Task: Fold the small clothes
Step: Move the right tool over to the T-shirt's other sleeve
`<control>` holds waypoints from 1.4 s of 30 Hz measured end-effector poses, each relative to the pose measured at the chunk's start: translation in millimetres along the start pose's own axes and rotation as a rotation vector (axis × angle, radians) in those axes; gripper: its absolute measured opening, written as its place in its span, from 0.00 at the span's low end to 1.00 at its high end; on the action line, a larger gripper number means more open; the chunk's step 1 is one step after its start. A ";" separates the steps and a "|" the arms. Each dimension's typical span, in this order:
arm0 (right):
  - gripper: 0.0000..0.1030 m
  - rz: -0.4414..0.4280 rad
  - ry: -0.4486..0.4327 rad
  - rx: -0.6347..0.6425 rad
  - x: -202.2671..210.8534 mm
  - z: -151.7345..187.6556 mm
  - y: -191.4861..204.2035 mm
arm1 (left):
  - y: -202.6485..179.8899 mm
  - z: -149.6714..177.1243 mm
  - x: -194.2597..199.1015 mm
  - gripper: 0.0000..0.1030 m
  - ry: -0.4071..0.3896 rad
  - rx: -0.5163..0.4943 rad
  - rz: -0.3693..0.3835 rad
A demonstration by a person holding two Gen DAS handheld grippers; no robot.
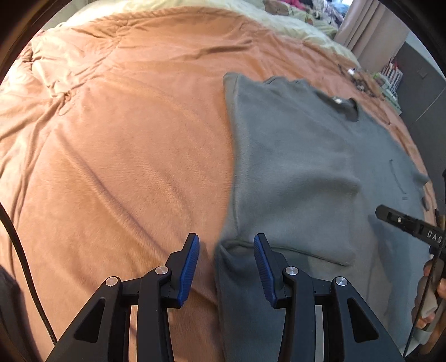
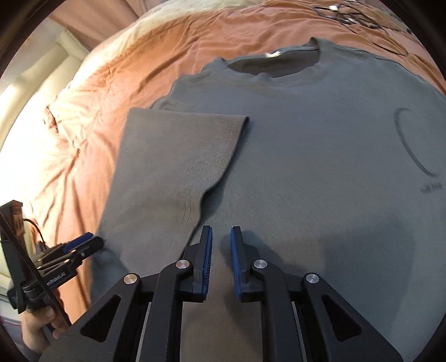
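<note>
A grey T-shirt (image 1: 306, 167) (image 2: 320, 139) lies face up on an orange blanket (image 1: 125, 153) (image 2: 111, 83), its neck opening (image 2: 276, 64) at the far end. Its left side is folded inward as a flap (image 2: 172, 167) across the chest. My left gripper (image 1: 225, 239) is open just above the shirt's folded left edge near the hem, with nothing between the blue pads. My right gripper (image 2: 221, 231) hovers over the shirt's middle beside the flap's lower corner; its pads stand a narrow gap apart with no cloth pinched. The left gripper (image 2: 83, 242) also shows at the shirt's left edge.
Tangled cables and small items (image 2: 356, 16) (image 1: 359, 78) lie on the blanket beyond the collar. Pale green bedding (image 1: 278, 19) and a curtain (image 1: 362, 27) are further back. A hand (image 1: 429, 300) holds the right gripper's handle at the right edge.
</note>
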State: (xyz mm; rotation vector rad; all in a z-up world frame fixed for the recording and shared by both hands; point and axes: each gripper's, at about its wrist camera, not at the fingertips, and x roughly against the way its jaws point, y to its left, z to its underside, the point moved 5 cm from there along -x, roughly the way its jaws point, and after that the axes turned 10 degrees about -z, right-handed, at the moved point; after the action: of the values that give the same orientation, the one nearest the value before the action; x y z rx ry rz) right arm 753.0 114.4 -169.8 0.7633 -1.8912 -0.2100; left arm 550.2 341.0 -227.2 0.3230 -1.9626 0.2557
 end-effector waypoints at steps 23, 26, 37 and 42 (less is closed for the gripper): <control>1.00 0.042 -0.313 -0.045 194.7 96.6 -38.5 | -71.9 27.8 123.1 0.93 -0.163 -0.026 0.016; 1.00 0.032 -0.323 -0.055 201.4 103.0 -58.2 | -75.0 20.9 124.6 0.93 -0.180 -0.021 -0.002; 1.00 0.141 -0.391 -0.136 228.4 90.4 -141.5 | -62.0 -33.0 80.5 0.81 -0.177 0.024 -0.009; 1.00 0.196 -0.427 -0.192 235.9 72.6 -175.7 | -47.6 -66.7 42.5 0.75 -0.166 0.029 -0.028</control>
State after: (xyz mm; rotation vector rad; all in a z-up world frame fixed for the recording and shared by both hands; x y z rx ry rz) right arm 700.7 -176.8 -104.6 0.4196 -2.2926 -0.4516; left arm 607.3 313.3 -160.3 0.4009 -2.1179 0.2463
